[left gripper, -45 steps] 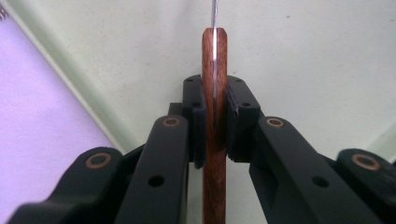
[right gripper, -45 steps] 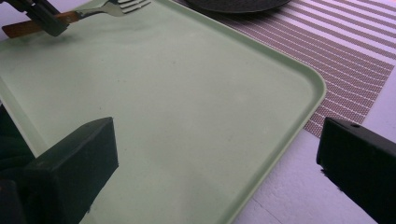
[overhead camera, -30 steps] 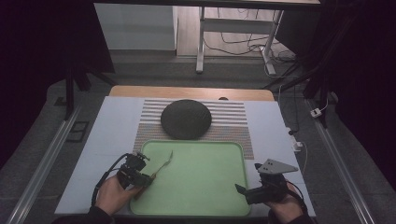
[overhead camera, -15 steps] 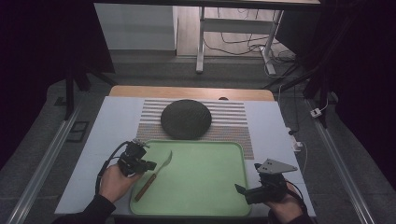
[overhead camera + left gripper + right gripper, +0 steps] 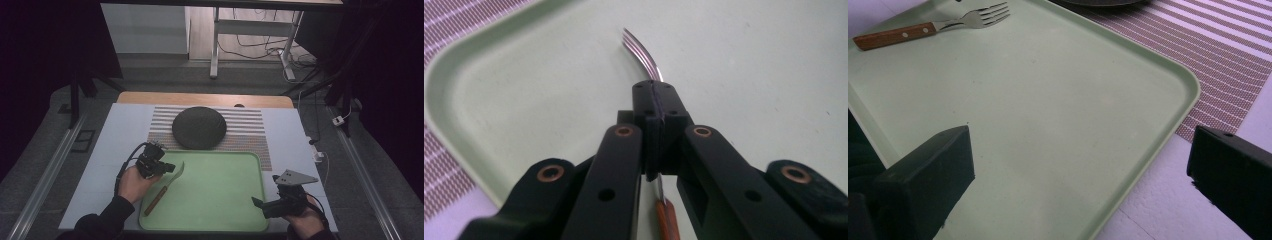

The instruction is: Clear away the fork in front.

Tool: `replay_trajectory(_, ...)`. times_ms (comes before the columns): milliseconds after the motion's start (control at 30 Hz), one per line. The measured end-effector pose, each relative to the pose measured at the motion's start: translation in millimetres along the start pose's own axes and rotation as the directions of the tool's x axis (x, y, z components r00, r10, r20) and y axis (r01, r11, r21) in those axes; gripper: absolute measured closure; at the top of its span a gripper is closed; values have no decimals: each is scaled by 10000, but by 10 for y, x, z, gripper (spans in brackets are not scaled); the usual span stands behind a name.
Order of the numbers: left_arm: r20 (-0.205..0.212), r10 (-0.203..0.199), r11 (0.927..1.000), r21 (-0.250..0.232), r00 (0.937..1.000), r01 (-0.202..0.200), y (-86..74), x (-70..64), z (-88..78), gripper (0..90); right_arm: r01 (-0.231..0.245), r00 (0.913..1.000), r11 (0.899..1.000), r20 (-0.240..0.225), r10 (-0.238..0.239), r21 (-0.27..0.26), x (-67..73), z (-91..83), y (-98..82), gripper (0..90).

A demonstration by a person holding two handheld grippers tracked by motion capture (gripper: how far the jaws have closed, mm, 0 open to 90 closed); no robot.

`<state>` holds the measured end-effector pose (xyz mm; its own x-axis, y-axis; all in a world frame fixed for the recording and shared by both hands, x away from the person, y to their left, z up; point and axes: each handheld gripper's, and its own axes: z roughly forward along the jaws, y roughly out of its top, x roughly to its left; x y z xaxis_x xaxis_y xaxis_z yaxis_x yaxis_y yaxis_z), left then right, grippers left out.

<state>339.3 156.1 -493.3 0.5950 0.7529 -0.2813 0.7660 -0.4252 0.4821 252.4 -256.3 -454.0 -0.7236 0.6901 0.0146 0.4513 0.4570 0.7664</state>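
1. My left gripper has its fingers clenched on the fork, over the green tray's left part.
2. My right gripper is released at the tray's right rim.
3. A dark round plate sits beyond on the striped mat; the tray's middle is bare.

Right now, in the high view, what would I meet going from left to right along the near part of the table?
left hand-held gripper shut on the fork → bare middle of the green tray → right hand-held gripper, jaws open
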Motion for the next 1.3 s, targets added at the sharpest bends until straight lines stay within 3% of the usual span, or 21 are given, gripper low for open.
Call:
replay_trajectory(267,-51,-50,10000,49,10000,50,43,47,112,884,-33,10000,10000,-42,34,36,-6,4,1,0)
replay_trajectory(467,368,594,9981,168,9976,-601,99,-155,197,884,-33,10000,10000,-59,34,89,-8,5,2,0)
replay_trajectory(733,473,885,9957,226,9950,-896,129,-277,252,884,-65,10000,10000,-44,65,30,-7,5,0,0)
replay_trajectory(867,725,1032,9940,283,9920,-1055,128,-336,286,884,-67,10000,10000,-49,68,62,-10,3,1,0)
replay_trajectory(967,824,1275,9895,572,9884,-1324,120,-394,367,884,-68,10000,10000,-48,68,59,-10,3,1,0)
replay_trajectory(1100,573,1458,9843,922,9877,-1506,97,-423,461,884,-74,10000,10000,-63,75,56,-11,3,0,0)
replay_trajectory(1167,619,1356,9869,795,9888,-1403,84,-396,458,884,-91,9999,9999,-69,92,49,-12,2,0,0)
replay_trajectory(1300,217,1355,9876,768,9905,-1368,68,-335,422,884,-118,9999,9999,-87,118,27,-15,4,-1,0)
